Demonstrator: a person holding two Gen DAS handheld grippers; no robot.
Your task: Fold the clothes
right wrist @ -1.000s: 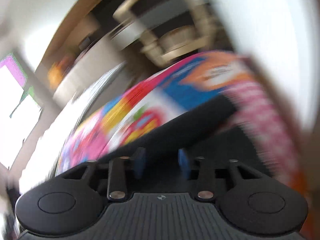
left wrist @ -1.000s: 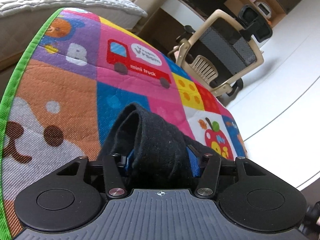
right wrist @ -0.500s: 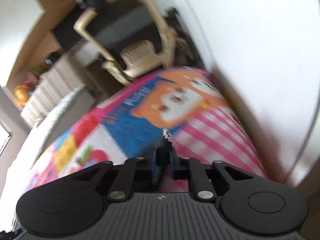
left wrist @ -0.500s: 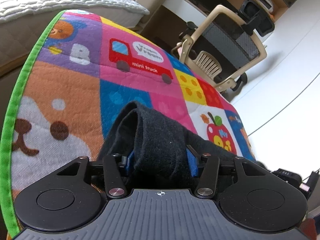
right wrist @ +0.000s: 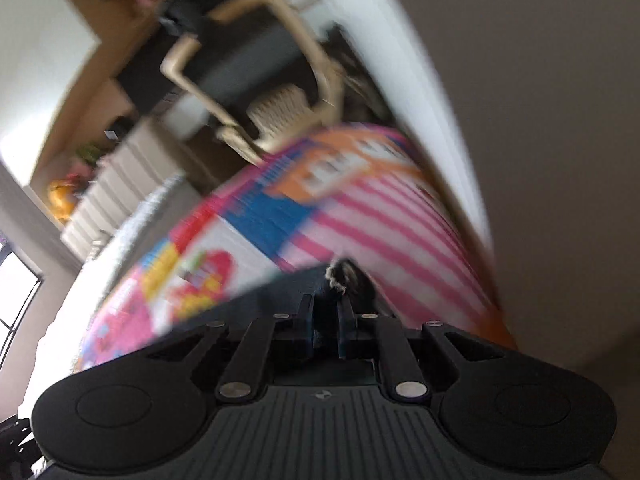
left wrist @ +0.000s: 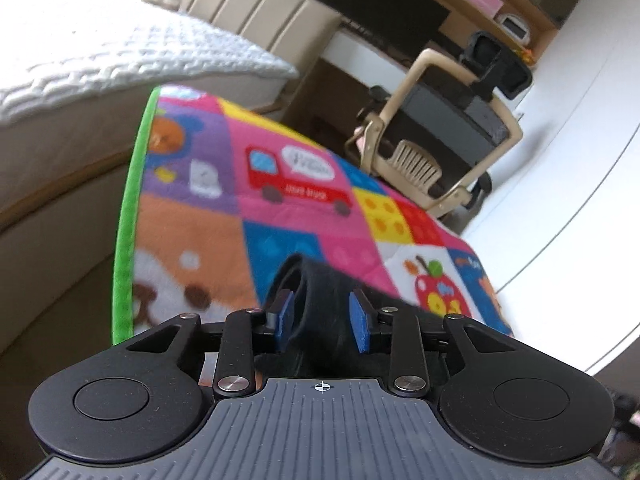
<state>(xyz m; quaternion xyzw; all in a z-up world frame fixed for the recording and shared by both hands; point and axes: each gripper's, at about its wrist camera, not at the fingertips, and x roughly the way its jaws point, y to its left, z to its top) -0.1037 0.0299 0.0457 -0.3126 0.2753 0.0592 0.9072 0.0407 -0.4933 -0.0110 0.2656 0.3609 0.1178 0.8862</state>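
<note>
Two tongs: both grip one black garment (left wrist: 320,300) on the play mat (left wrist: 192,220).
Left tongs (left wrist: 323,316): jaws closing on a thick rolled bunch; blue pads (left wrist: 285,316) at each side.
Right tongs (right wrist: 326,322): jaws nearly together, pinching a thin edge of the cloth (right wrist: 348,276).
Risk, left: the bulky roll may squeeze out if the pads catch only outer layers.
Risk, right: the thin edge could slip during a fast pull.
Surroundings: bed (left wrist: 120,48) left, office chair (left wrist: 444,120) beyond the mat.

Home bedroom: bed (left wrist: 120,52), kids' play mat (left wrist: 304,200), desk chair (left wrist: 452,136)
</note>
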